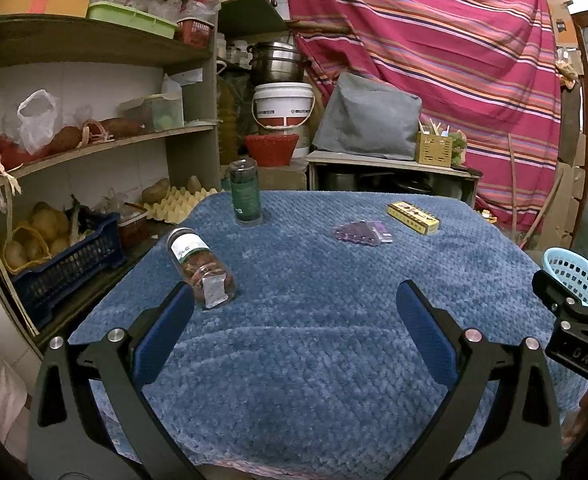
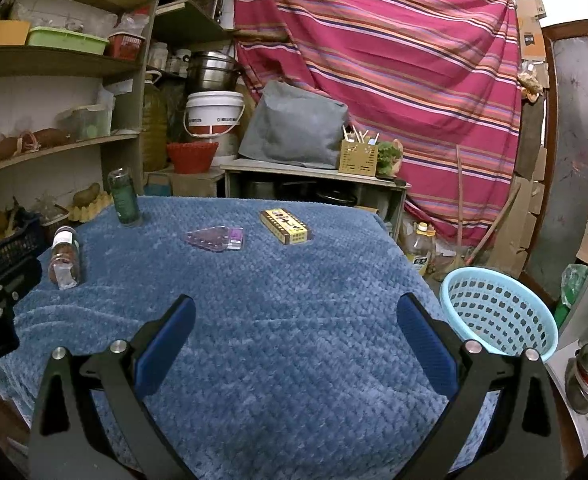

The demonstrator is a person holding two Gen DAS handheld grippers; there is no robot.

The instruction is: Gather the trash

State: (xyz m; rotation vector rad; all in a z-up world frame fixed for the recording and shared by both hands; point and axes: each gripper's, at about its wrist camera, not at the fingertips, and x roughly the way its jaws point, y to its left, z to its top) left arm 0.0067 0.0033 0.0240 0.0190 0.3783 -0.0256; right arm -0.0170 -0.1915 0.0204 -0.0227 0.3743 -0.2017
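Lying just beyond the left gripper's spread fingers, a tipped jar nears its left fingertip; the right gripper, spread too, hovers with the basket beside its right finger.

Blue textured cloth, pale-blue perforated basket
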